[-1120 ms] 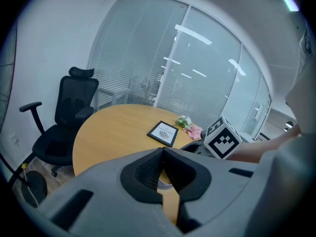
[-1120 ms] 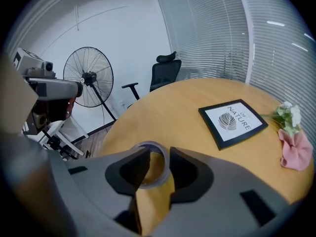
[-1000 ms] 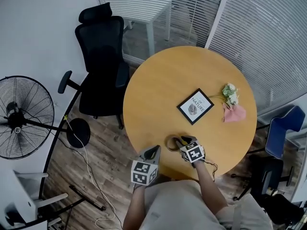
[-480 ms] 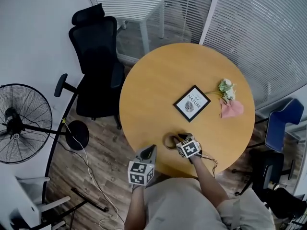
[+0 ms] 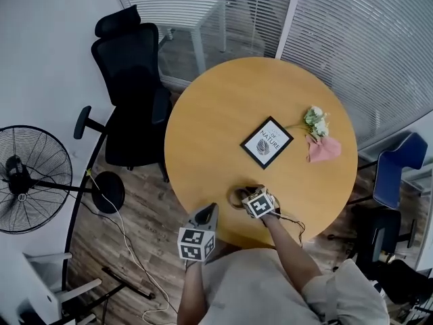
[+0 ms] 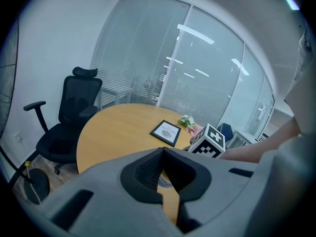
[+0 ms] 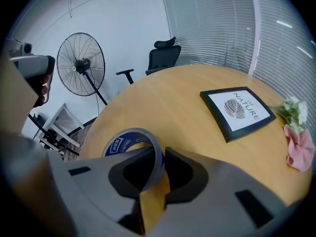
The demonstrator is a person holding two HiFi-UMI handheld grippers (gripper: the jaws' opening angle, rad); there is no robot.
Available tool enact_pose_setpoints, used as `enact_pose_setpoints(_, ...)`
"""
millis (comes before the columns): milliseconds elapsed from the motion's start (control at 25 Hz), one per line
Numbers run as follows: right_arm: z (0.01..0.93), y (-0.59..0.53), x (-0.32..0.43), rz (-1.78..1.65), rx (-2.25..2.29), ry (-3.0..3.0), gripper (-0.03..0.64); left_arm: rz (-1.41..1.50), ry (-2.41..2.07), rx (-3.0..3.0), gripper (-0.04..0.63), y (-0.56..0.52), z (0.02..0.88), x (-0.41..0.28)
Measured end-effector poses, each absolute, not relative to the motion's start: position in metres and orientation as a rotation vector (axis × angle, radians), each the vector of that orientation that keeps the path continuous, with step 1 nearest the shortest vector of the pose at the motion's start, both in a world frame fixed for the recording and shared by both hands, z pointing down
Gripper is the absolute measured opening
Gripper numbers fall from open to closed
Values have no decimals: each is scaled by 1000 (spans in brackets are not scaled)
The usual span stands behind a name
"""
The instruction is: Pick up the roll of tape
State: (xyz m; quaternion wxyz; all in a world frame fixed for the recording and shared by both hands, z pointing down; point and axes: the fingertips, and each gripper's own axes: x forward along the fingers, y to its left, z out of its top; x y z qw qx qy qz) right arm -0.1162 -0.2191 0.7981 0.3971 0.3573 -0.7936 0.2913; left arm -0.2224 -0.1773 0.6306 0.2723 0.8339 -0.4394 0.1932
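Observation:
The roll of tape (image 5: pixel 237 198), tan with a blue-printed core, lies flat near the front edge of the round wooden table (image 5: pixel 223 107). My right gripper (image 5: pixel 246 194) points steeply down onto it. In the right gripper view the roll's (image 7: pixel 129 138) near wall stands between the jaws of this gripper (image 7: pixel 157 179), which are closing, and both pads lie against it. My left gripper (image 5: pixel 210 210) hovers off the table's front edge, left of the roll. Its jaws (image 6: pixel 163 154) are shut with nothing between them.
A black-framed picture (image 5: pixel 266 142) lies at mid-table, with a small bunch of flowers (image 5: pixel 315 121) and a pink cloth (image 5: pixel 324 149) to its right. A black office chair (image 5: pixel 128 93) and a floor fan (image 5: pixel 30 178) stand left, a blue chair (image 5: pixel 394 181) right.
My right gripper has sunk onto the roll and its jaws have drawn in around the roll's wall. The left gripper has kept still.

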Motion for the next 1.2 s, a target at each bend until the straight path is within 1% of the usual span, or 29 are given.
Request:
enact_pose_setpoints(360,797,-222,-113,654,899,-2001,54,518,-1189,2247,9,-173,629,-221)
enact_pose_setpoints(1200,753,-208,-105,661,920,-2085,49,496,-1218,2233,9,-158,623,-205)
